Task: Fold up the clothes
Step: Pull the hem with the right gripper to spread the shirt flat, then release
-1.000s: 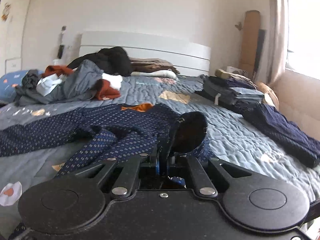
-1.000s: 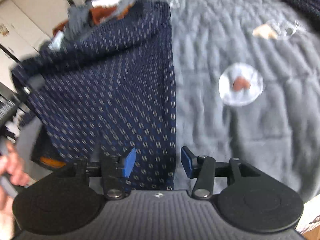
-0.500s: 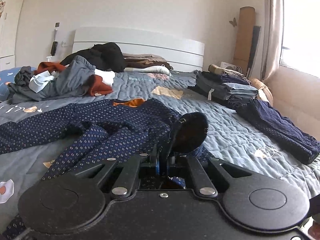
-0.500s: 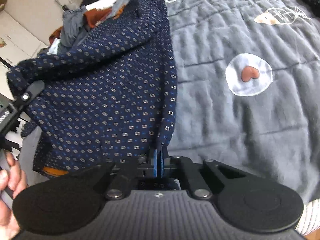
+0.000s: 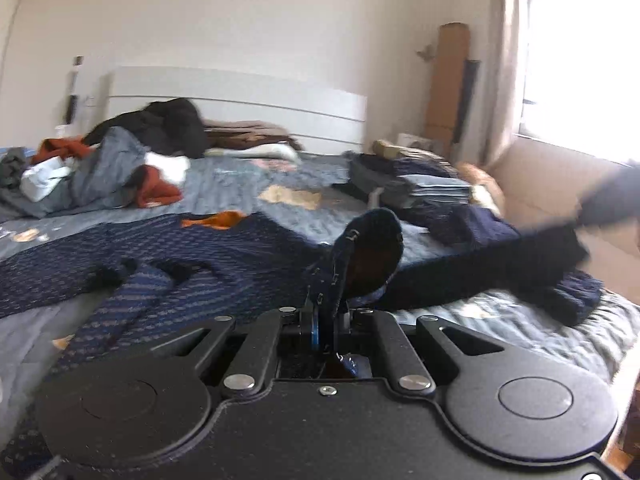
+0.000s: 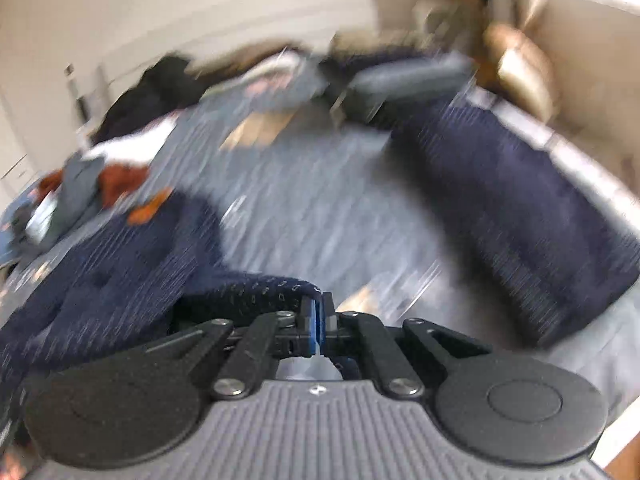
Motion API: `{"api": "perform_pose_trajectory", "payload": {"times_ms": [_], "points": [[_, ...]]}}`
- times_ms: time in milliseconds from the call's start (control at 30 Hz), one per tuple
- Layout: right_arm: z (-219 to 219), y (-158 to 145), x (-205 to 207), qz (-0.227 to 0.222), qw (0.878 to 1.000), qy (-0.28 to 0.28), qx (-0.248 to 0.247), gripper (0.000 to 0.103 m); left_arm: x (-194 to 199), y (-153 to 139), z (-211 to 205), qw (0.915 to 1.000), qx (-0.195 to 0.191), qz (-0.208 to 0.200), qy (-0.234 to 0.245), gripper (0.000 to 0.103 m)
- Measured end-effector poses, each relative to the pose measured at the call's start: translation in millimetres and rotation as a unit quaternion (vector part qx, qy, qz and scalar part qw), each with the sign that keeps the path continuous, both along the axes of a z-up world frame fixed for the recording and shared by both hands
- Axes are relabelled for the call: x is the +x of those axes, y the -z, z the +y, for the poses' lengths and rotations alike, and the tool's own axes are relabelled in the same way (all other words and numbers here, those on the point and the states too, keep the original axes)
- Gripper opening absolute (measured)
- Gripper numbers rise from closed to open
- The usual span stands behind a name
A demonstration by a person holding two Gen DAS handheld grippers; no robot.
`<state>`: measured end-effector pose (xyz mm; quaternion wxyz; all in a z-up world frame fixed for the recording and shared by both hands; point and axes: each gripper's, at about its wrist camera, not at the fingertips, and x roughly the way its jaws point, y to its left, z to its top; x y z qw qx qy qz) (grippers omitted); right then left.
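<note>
Grey quilted bedding [image 5: 224, 192] covers the bed, and a navy patterned shirt [image 5: 168, 252] lies spread across it, below the white headboard [image 5: 240, 96]. Left gripper [image 5: 325, 320] has its fingers pressed together, pinching a fold of the shirt. Right gripper [image 6: 318, 320] pinches the shirt's edge, lifted off the bedding. Folded clothes [image 5: 420, 188] sit stacked to the right of the shirt.

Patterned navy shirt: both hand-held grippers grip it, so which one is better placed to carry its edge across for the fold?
Probably the right hand-held gripper: it pinches the patterned navy shirt at a raised edge, open quilt ahead. The left hand-held gripper pinches a bunched part low, as an anchor.
</note>
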<state>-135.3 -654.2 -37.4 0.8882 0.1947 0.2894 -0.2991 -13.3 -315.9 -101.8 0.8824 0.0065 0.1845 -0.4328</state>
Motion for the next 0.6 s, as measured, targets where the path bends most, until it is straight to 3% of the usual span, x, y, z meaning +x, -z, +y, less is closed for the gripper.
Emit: {"api": "perform_pose_trajectory", "payload": {"times_ms": [200, 267, 333, 400, 467, 600], "points": [[-77.1, -50.9, -12.7, -0.018, 0.989, 0.116, -0.096, 0.001, -37.5, 17.4, -37.0, 0.9932, 0.05, -0.02, 0.103, 0.008], [-105.6, -60.5, -10.7, -0.019, 0.981, 0.151, -0.117, 0.001, -49.6, 26.2, -48.3, 0.987, 0.077, -0.026, 0.139, 0.018], [-127.8, -63.3, -4.3, -0.015, 0.975, 0.18, -0.133, 0.001, -61.3, 33.8, -53.0, 0.9803, 0.092, -0.033, 0.172, 0.05], [-146.8, -62.1, 5.9, -0.008, 0.968, 0.2, -0.149, 0.001, -71.7, 39.3, -53.6, 0.9737, 0.099, -0.046, 0.2, 0.066], [-160.6, -56.5, 18.6, 0.008, 0.963, 0.204, -0.173, 0.001, -77.5, 43.6, -54.5, 0.9682, 0.106, -0.051, 0.221, 0.073], [-174.7, -19.3, 52.8, 0.073, 0.967, 0.168, -0.175, 0.003, -80.2, 48.8, -57.3, 0.9593, 0.117, -0.041, 0.254, 0.084]]}}
